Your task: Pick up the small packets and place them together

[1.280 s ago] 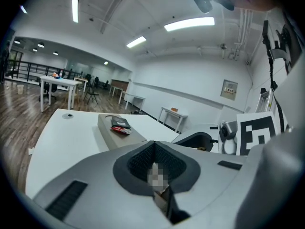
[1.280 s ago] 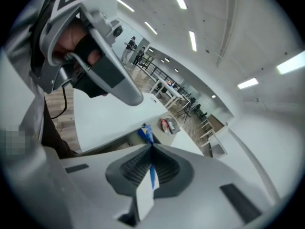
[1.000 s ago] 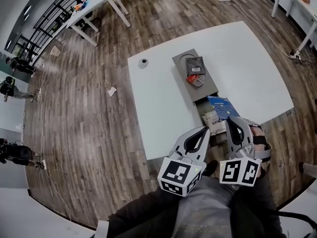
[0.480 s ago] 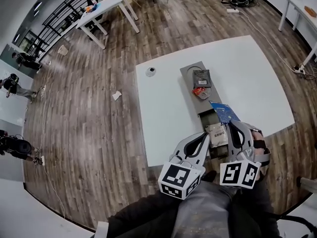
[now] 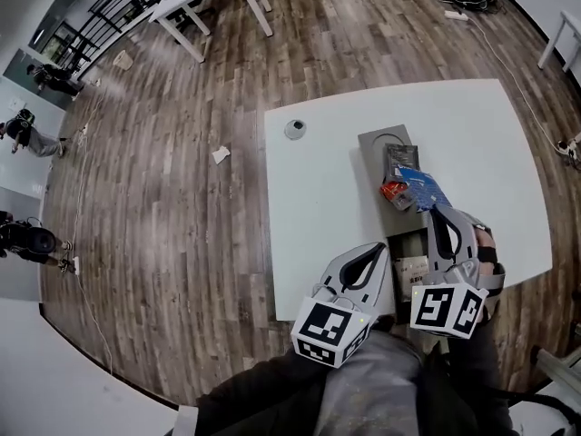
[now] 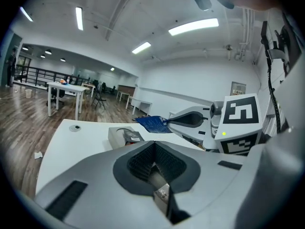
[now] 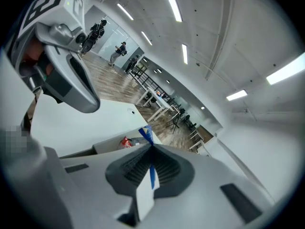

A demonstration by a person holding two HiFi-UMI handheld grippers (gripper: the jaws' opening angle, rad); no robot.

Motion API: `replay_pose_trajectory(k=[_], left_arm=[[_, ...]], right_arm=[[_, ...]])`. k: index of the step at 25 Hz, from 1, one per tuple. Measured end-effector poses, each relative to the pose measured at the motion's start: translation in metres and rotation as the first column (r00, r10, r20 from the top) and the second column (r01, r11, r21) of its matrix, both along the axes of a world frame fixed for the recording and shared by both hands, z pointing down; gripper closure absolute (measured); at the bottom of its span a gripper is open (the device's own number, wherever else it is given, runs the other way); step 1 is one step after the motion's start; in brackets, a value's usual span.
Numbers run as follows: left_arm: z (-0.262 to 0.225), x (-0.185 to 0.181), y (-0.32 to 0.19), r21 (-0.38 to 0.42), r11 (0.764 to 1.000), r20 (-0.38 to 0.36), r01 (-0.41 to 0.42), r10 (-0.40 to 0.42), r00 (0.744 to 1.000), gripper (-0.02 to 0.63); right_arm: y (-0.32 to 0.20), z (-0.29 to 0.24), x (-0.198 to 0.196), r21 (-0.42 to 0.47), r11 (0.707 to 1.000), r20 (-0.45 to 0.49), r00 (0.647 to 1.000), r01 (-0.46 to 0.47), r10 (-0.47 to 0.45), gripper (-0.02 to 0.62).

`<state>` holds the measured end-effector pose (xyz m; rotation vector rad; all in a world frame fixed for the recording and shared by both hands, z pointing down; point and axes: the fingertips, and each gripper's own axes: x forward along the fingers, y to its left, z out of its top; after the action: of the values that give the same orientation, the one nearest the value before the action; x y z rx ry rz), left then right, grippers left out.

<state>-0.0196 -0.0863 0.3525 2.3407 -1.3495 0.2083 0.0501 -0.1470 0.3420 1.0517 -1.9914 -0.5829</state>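
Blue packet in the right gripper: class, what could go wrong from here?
1. The right gripper pinches the blue packet by one edge, with most of it sticking out, so it may slip free.
2. It hangs by the red packet on the grey tray; a careless drop could knock that one off.

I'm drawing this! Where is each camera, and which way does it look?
Head view: on the head, facing down at white square table, left claw, right claw, grey-clothed body.
Left gripper view: on the left claw, facing across the table; shut jaws show.
Right gripper view: on the right claw, along jaws pinching a blue crinkly packet.
Both gripper views share that packet.
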Motion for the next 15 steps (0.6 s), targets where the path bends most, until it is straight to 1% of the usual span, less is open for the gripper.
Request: replay_pose_trajectory(k=[4, 9, 12, 15], left_arm=[[0.008, -0.023, -0.017, -0.030, 0.998, -0.012, 0.054, -0.054, 0.998, 0.603], [0.026, -0.049, -0.035, -0.073, 0.989, -0.020, 0.126, -0.128, 0.992, 0.603], [0.034, -0.058, -0.041, -0.094, 0.986, -0.025, 0.141, -0.144, 0.989, 0.603], [0.039, -0.062, -0.040, -0.106, 0.984, -0.032, 0.143, -0.147, 0.989, 0.603]], right_arm=[[-0.035, 0.005, -0.015, -0.006, 1.000, -0.018, 1.000, 0.013, -0.013, 0.583], [-0.064, 0.031, -0.027, -0.044, 0.999, -0.082, 0.996, 0.030, -0.034, 0.583], [-0.067, 0.047, -0.038, -0.078, 0.996, -0.110, 0.993, 0.043, -0.052, 0.581], [-0.060, 0.059, -0.048, -0.123, 0.990, -0.105, 0.991, 0.070, -0.083, 0.580]])
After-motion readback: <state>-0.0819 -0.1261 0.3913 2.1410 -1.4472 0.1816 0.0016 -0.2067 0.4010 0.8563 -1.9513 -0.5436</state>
